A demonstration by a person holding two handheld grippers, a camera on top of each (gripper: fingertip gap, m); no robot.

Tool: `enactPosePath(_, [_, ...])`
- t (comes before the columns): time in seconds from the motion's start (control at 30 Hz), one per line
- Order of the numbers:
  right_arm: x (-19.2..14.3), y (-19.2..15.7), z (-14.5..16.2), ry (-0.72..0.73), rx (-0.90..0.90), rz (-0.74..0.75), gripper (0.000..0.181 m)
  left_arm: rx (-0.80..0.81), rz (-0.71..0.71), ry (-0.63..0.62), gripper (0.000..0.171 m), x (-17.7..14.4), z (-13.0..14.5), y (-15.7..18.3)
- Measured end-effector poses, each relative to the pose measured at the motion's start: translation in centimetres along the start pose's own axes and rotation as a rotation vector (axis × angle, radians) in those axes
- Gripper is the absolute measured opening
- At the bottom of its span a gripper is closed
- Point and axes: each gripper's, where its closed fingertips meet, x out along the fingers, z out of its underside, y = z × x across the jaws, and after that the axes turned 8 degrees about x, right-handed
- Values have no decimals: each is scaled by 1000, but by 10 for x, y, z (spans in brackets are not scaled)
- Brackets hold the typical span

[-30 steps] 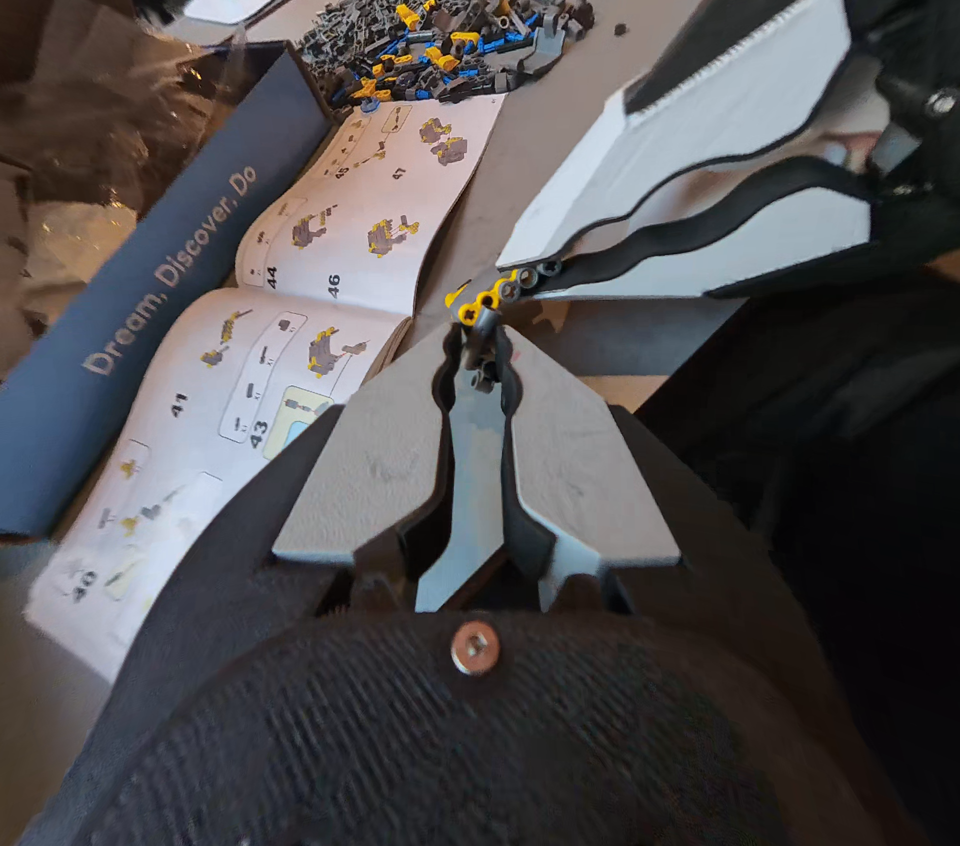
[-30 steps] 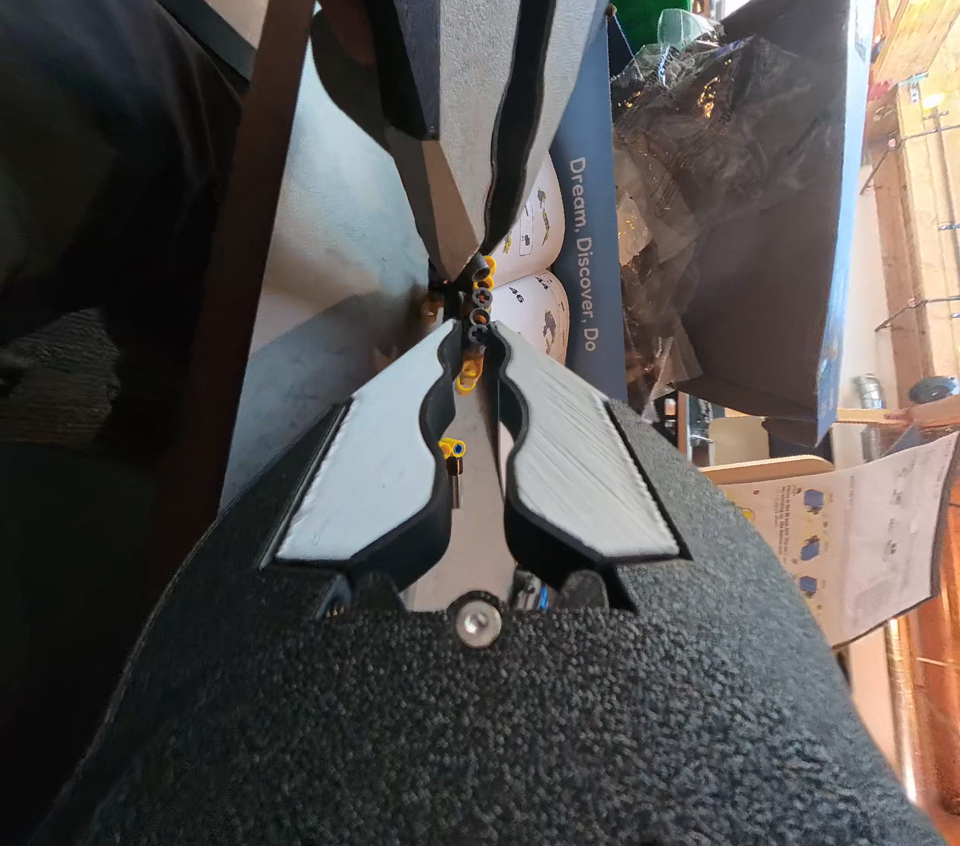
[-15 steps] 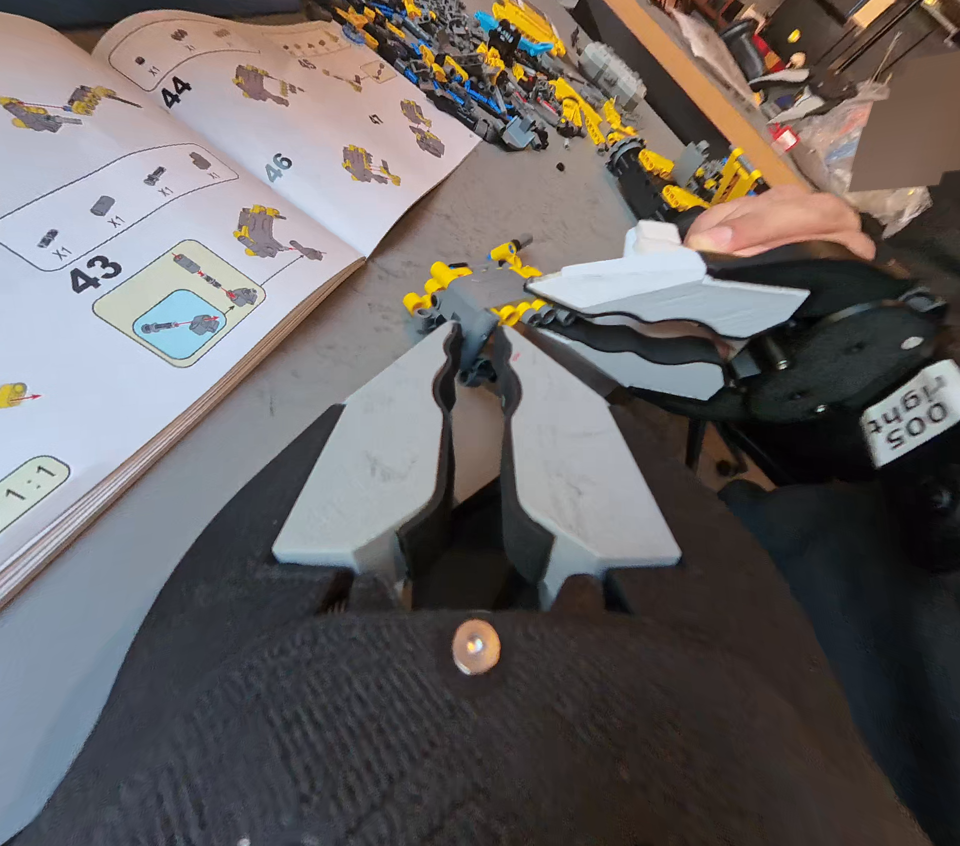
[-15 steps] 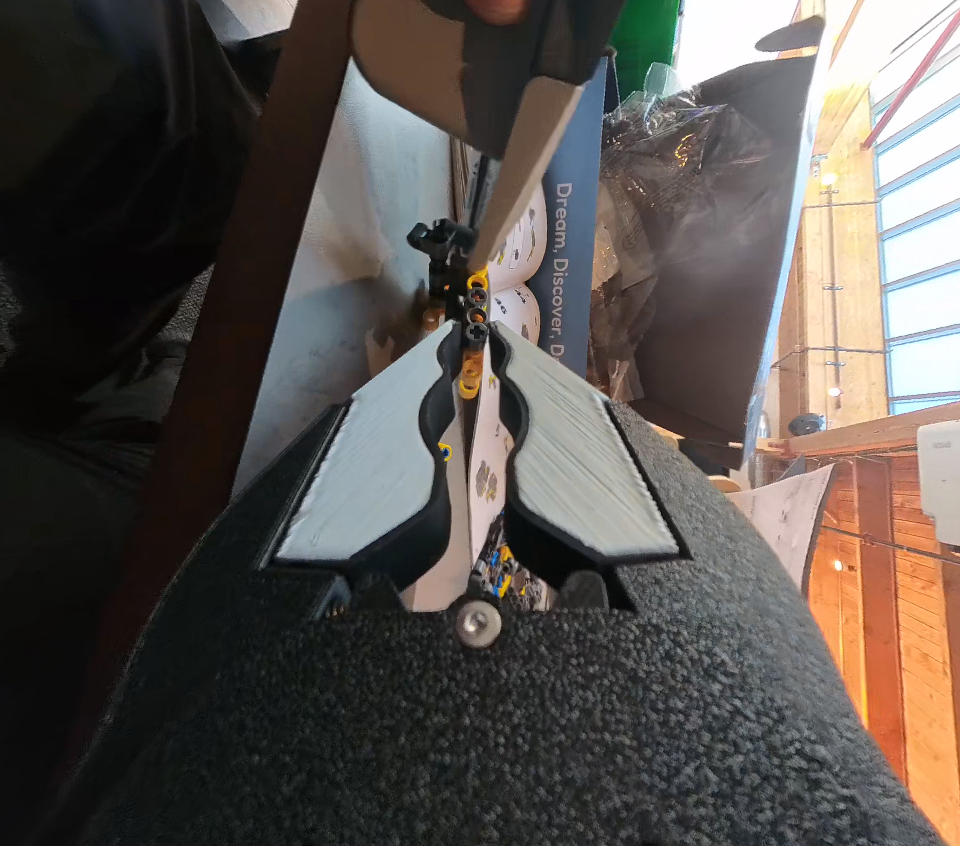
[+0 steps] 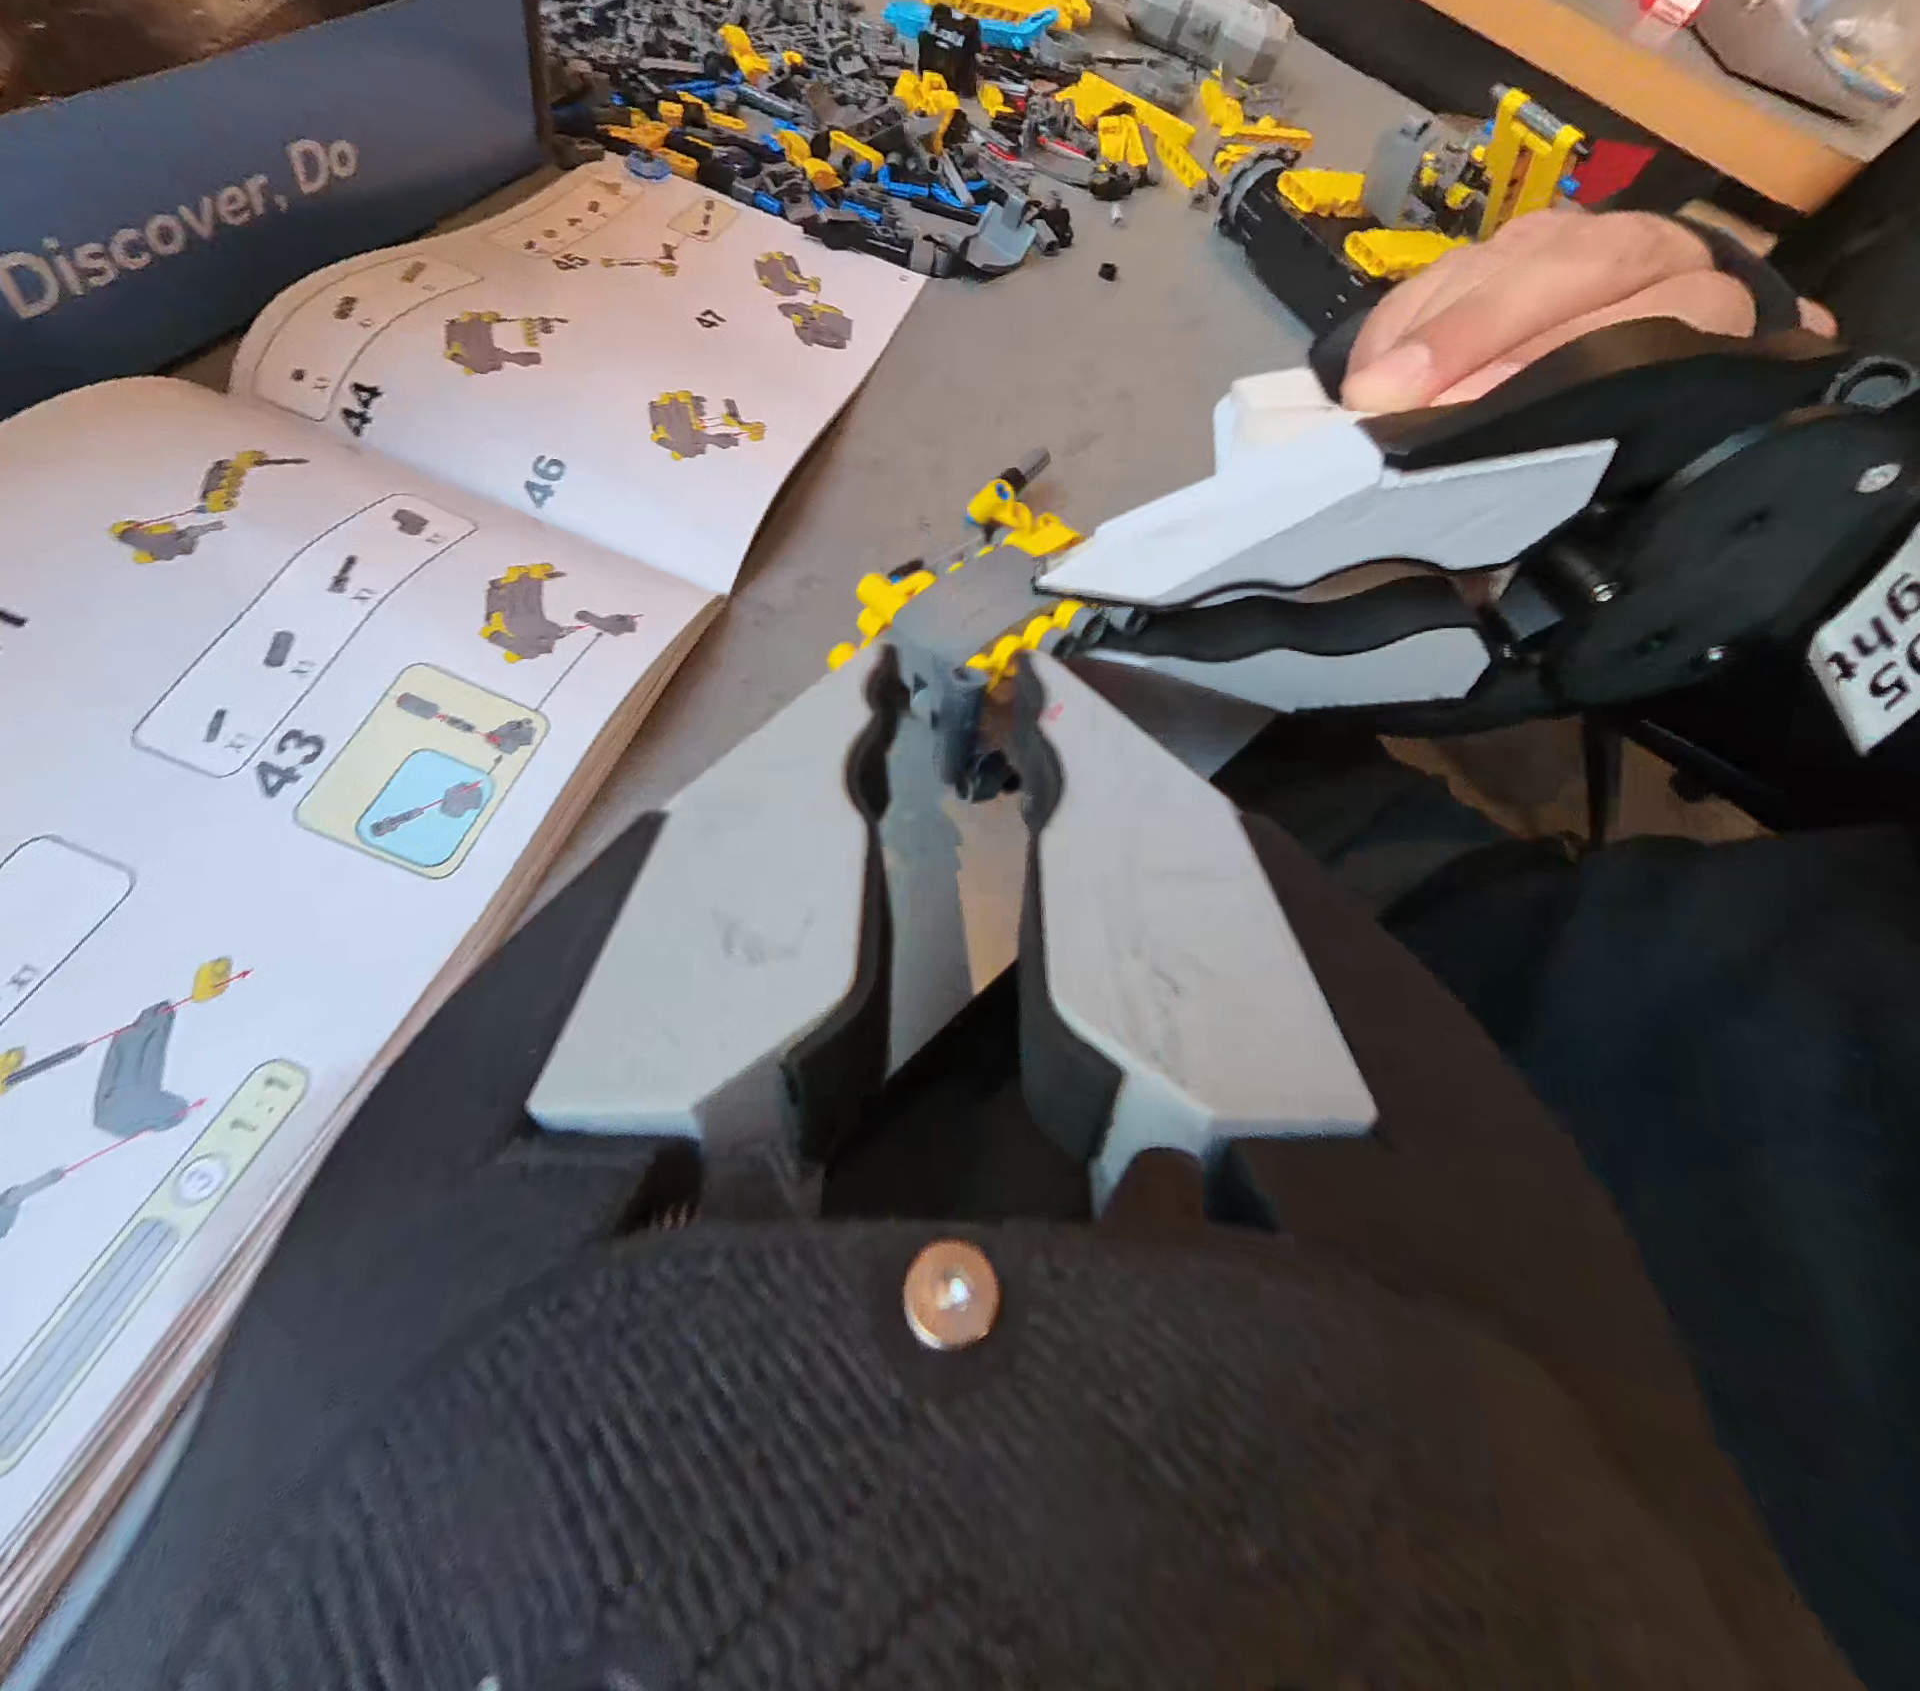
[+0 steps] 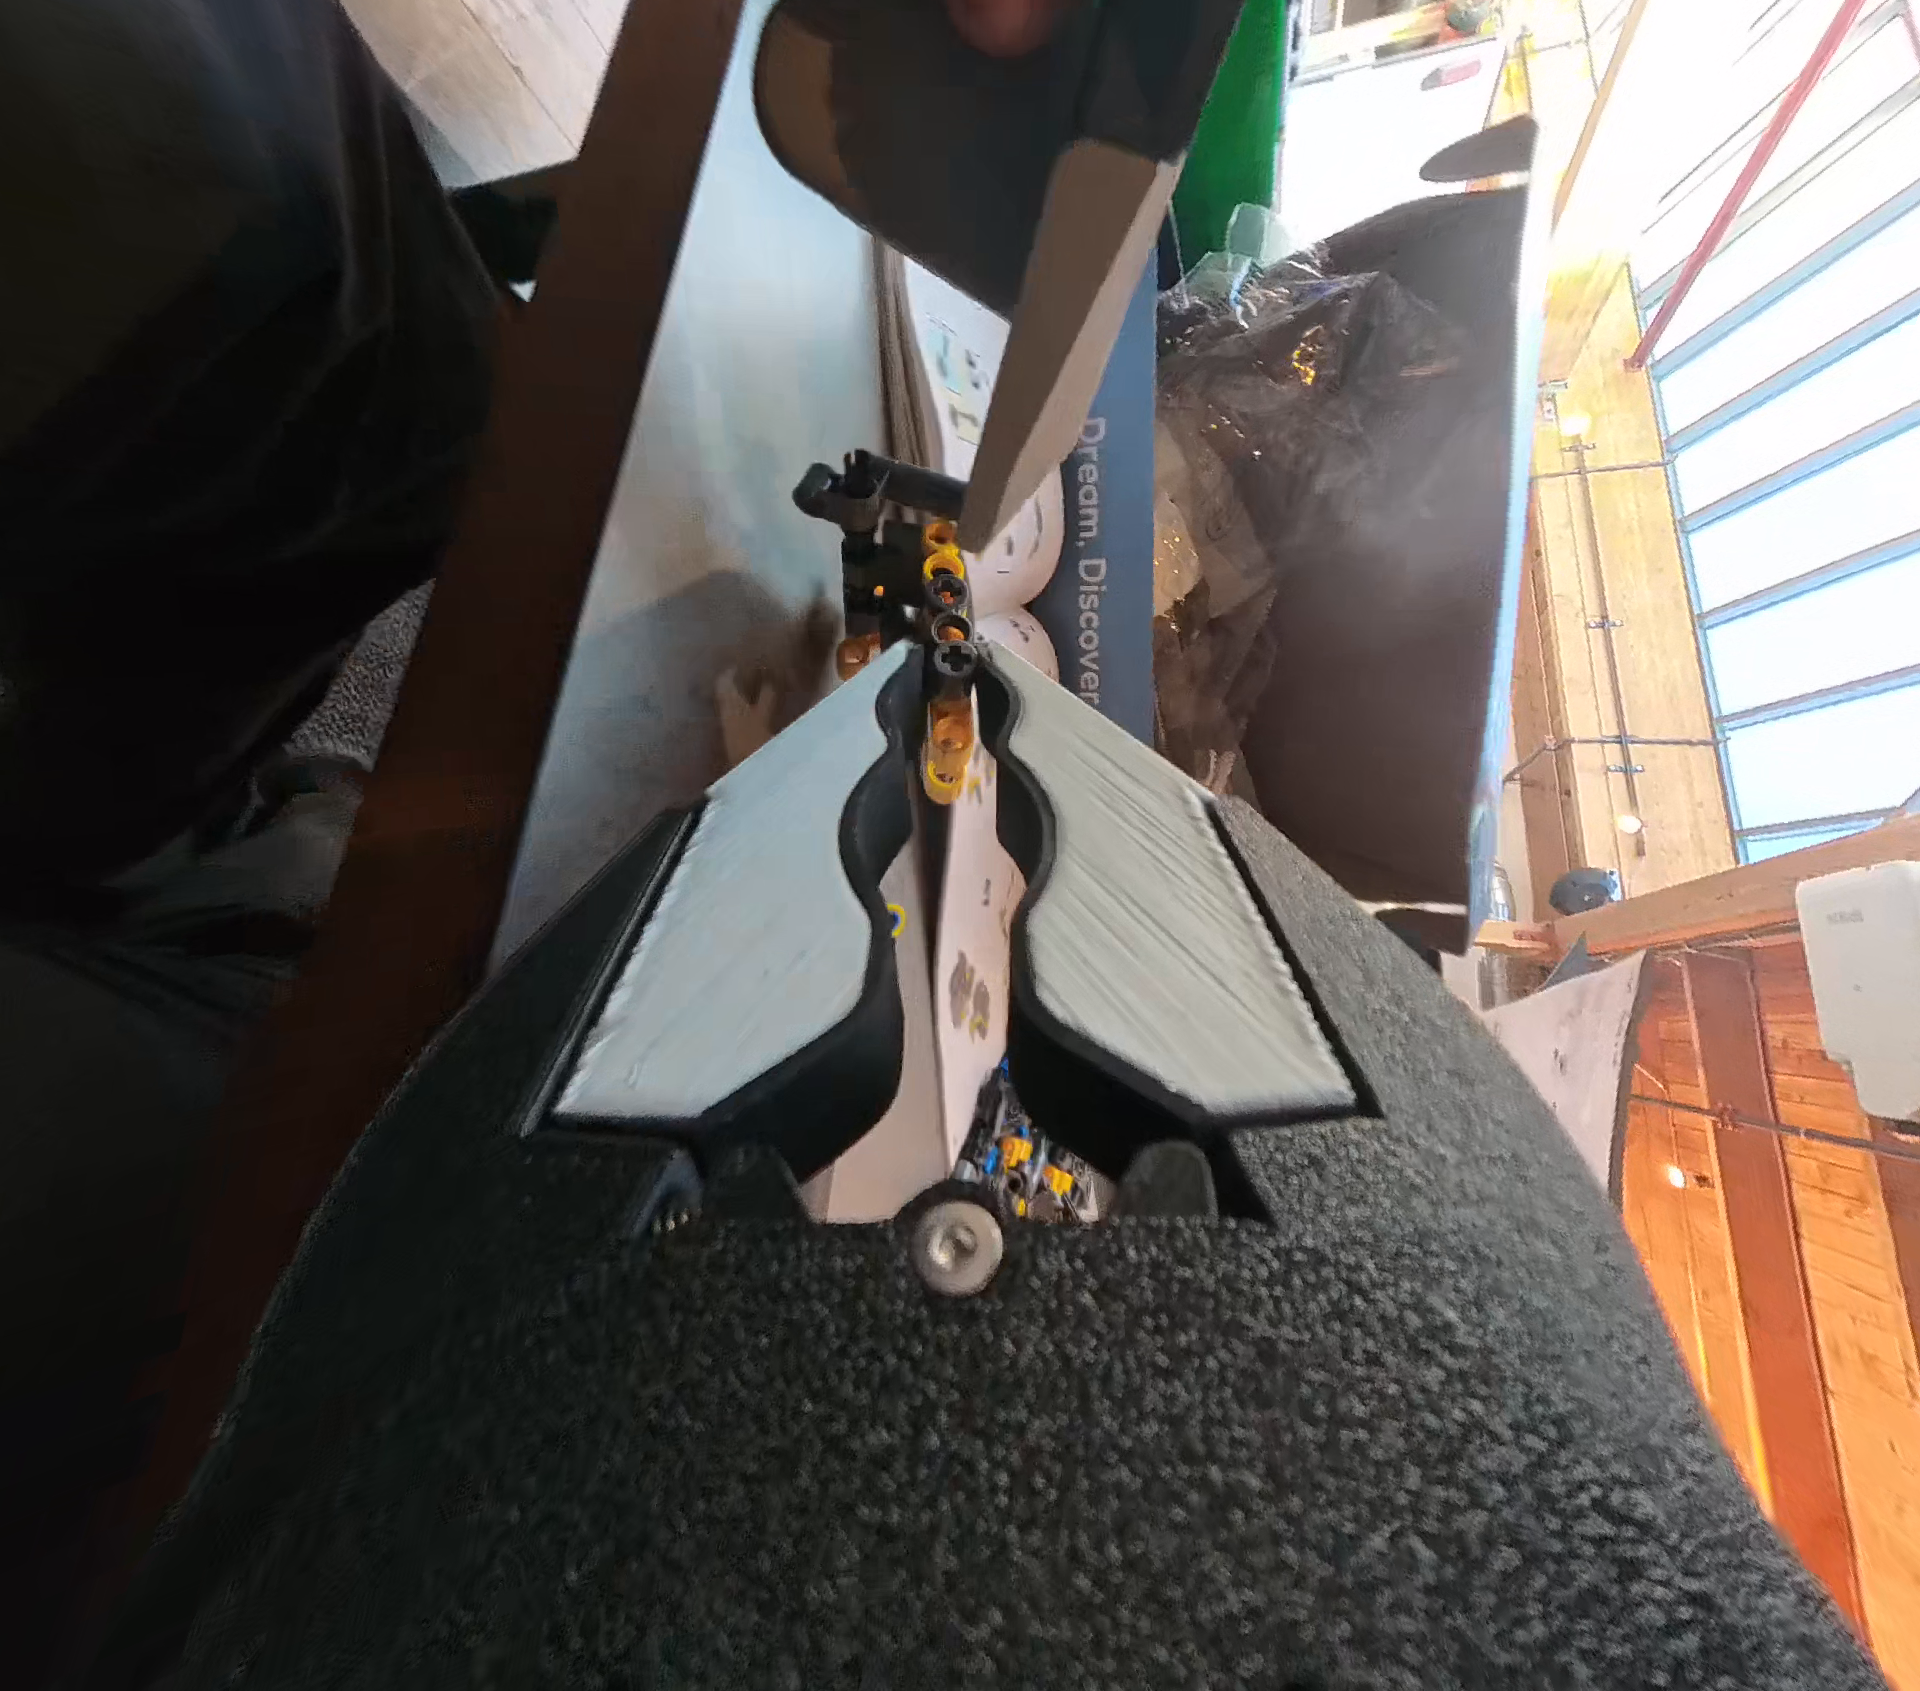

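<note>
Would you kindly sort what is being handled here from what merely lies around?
Handled:
- grey-and-yellow brick assembly, gripped by both
- left hand-held gripper
- right hand-held gripper

Lying about:
- open instruction booklet
- loose brick pile
- dark blue box
- grey table

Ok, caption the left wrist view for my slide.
Left gripper and right gripper both clamp a small grey-and-yellow brick assembly above a grey table, beside an open instruction booklet.

Left gripper point(image 5: 951, 696) clamped; right gripper point(image 6: 951, 670) clamped, tips meeting.
</note>
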Motion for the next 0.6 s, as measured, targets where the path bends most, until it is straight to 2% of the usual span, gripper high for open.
enactPosePath(0.03, [0, -4, 0, -4, -12, -4, 7, 10, 10, -10, 6, 2, 3, 2])
enactPosePath(0.1, [1, -8, 1, -10, -36, -1, 8, 2, 16, -35, 5, 6, 10, 2])
enactPosePath(0.33, [-1, -11, -1, 8, -24, -11, 8, -238, 116, 33, 3, 4, 9, 2])
enactPosePath(0.47, [-1, -10, -1, 17, -12, -11, 8, -307, 139, 78, 0, -1, 6, -3])
enactPosePath(0.6, [-2, -6, 1, 28, 14, -10, 7, -226, 112, 60, 24, -3, 6, -6])
